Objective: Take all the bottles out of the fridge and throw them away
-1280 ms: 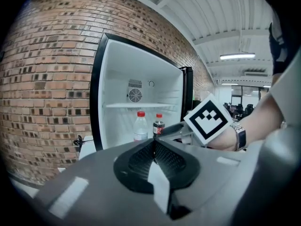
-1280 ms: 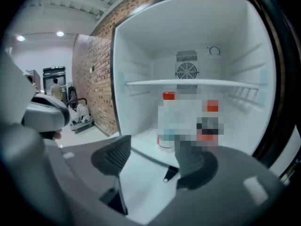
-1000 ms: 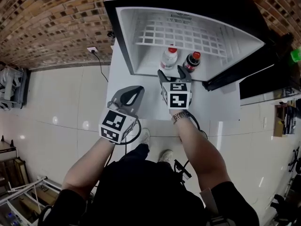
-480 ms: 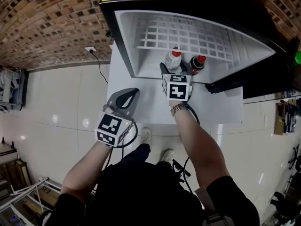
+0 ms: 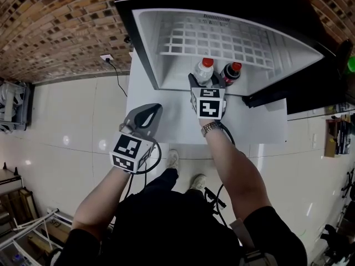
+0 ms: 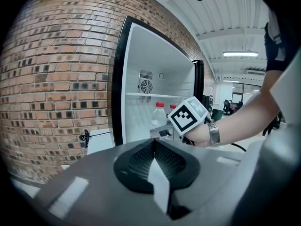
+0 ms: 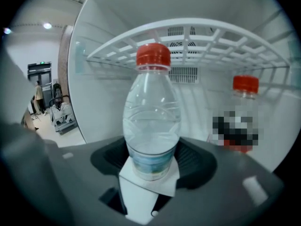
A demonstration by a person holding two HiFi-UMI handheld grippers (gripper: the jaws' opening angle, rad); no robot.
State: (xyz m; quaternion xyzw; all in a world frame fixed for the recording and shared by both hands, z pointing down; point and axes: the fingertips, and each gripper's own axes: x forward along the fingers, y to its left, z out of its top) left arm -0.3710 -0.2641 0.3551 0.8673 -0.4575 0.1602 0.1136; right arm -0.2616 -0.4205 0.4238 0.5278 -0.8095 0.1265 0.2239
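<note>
Two red-capped bottles stand at the front of the open fridge: a clear bottle and, to its right, a dark bottle. My right gripper reaches into the fridge mouth with the clear bottle's lower body between its jaws. The jaws have just been closing, and dark gaps still show on either side of the bottle. My left gripper hangs shut and empty outside the fridge, to the left. From there it sees both bottles and the right gripper's marker cube.
A white wire shelf spans the fridge above the bottles. The fridge door stands open at the right. The fridge rests on a white platform against a brick wall that carries a socket.
My right gripper has pushed forward into the fridge, so the clear bottle now stands between its jaws. The left gripper has drifted slightly towards the lower left.
</note>
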